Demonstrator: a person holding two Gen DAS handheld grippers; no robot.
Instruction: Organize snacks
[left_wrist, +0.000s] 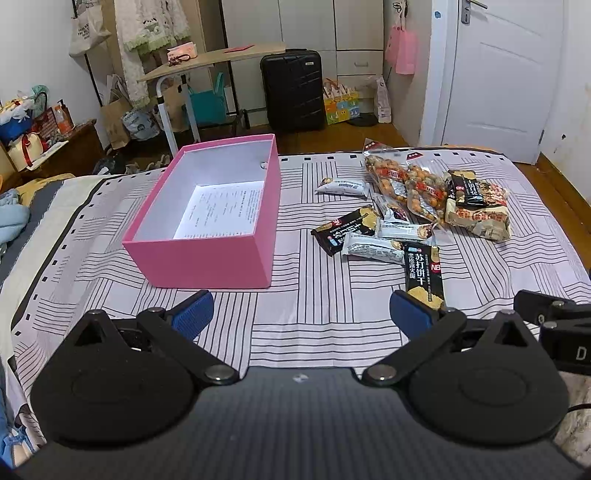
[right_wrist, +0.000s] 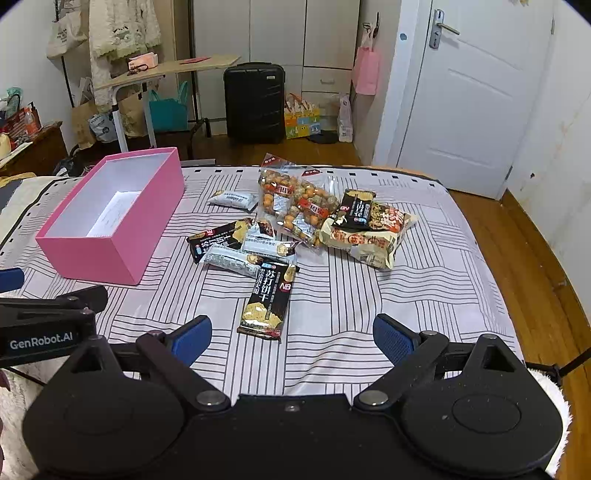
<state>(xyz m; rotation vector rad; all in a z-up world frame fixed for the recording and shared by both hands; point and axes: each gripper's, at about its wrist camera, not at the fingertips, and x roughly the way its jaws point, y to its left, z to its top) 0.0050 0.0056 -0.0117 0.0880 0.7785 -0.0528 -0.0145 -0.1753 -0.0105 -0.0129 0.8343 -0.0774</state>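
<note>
A pink box (left_wrist: 207, 236) sits open on the striped bedsheet (left_wrist: 314, 317), its long axis running away from the cameras toward the far edge of the bed. To its right lies a loose heap of snack packets. The nearest, a black cracker packet (right_wrist: 267, 301), lies lengthwise toward the right gripper (right_wrist: 291, 339), apart from its pads. 2 clear bags of nuts (right_wrist: 295, 206) lie behind it. Both the left gripper (left_wrist: 301, 314) and the right one are spread wide, with nothing between their fingers.
</note>
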